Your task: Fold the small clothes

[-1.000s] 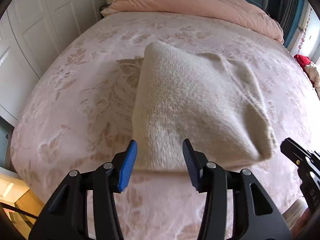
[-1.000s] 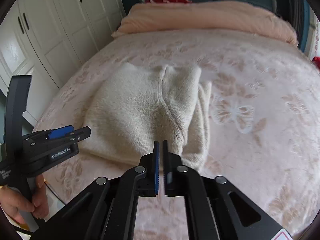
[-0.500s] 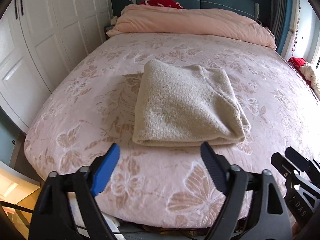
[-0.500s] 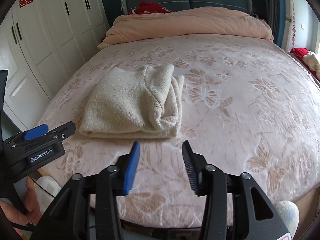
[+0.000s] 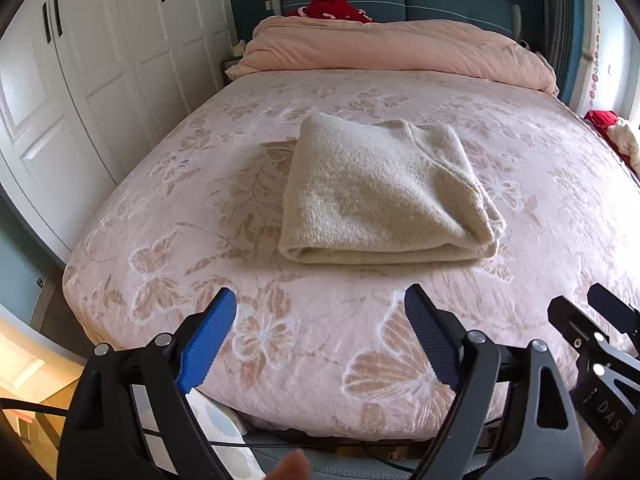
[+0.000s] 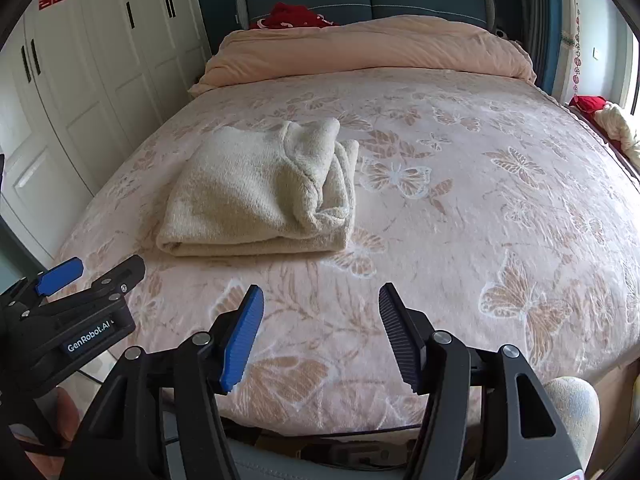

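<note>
A cream knitted garment [image 5: 384, 196] lies folded into a thick rectangle on the pink butterfly-print bedspread [image 5: 200, 184], its folded edge facing me. In the right wrist view the same garment [image 6: 260, 192] sits left of centre with bunched layers on its right side. My left gripper [image 5: 320, 332] hovers over the near edge of the bed, open and holding nothing, well short of the garment. My right gripper [image 6: 320, 328] is likewise back from the garment; its jaws are opening and nothing is between them.
A rolled pink duvet [image 5: 400, 48] lies across the head of the bed with a red item [image 5: 332, 6] behind it. White wardrobe doors [image 5: 92, 80] line the left side. Red and cream cloth [image 6: 604, 120] lies at the right edge. The left gripper [image 6: 80, 300] shows at the right wrist view's left.
Both grippers let go of the garment and drew back toward the foot of the bed. Their jaws went from narrow or shut to wide apart. The garment settled flat.
</note>
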The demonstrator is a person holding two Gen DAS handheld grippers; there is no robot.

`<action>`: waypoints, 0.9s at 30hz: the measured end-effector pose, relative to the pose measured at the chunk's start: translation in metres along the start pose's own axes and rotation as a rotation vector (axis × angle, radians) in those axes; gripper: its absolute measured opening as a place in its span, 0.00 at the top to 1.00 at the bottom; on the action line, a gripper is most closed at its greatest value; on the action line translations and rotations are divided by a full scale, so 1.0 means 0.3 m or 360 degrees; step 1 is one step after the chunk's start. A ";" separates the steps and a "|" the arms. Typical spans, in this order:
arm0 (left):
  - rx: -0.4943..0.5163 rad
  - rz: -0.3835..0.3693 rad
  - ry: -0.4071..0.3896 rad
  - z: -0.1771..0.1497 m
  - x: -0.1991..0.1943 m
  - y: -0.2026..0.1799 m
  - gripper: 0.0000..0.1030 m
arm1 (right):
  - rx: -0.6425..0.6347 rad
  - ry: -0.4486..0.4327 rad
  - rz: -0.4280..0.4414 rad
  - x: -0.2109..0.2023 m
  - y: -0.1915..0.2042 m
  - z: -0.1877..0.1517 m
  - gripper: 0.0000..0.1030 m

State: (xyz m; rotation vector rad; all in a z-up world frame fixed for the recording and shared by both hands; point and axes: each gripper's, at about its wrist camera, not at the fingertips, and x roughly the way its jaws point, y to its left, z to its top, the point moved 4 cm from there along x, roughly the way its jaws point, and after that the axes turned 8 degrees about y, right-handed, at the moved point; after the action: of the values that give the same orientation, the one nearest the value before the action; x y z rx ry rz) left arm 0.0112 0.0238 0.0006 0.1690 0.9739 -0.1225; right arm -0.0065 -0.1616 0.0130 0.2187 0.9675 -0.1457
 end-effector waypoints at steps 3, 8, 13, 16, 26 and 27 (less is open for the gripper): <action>0.0020 0.0002 -0.0008 -0.009 -0.004 -0.005 0.19 | -0.0012 -0.0007 -0.0017 -0.001 0.011 -0.008 0.42; -0.0010 -0.0004 -0.0011 -0.019 -0.007 0.002 0.19 | -0.0009 -0.0012 -0.0034 -0.002 0.014 -0.014 0.42; -0.0014 -0.0009 -0.0006 -0.024 -0.001 0.009 0.16 | -0.0001 0.0005 -0.0037 0.006 0.016 -0.022 0.42; 0.0005 -0.0007 -0.0024 -0.025 -0.005 0.005 0.16 | -0.0001 0.0013 -0.0036 0.010 0.024 -0.026 0.42; 0.0036 -0.0025 -0.0048 -0.021 -0.019 -0.011 0.05 | -0.0003 0.0028 -0.0023 0.015 0.037 -0.032 0.41; 0.0036 -0.0026 -0.0049 -0.020 -0.018 -0.010 0.05 | -0.0001 0.0033 -0.0020 0.016 0.037 -0.033 0.41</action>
State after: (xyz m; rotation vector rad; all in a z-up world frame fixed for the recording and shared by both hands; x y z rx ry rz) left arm 0.0029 0.0222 0.0014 0.1794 0.9439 -0.1510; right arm -0.0093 -0.1486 0.0050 0.2136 0.9894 -0.1551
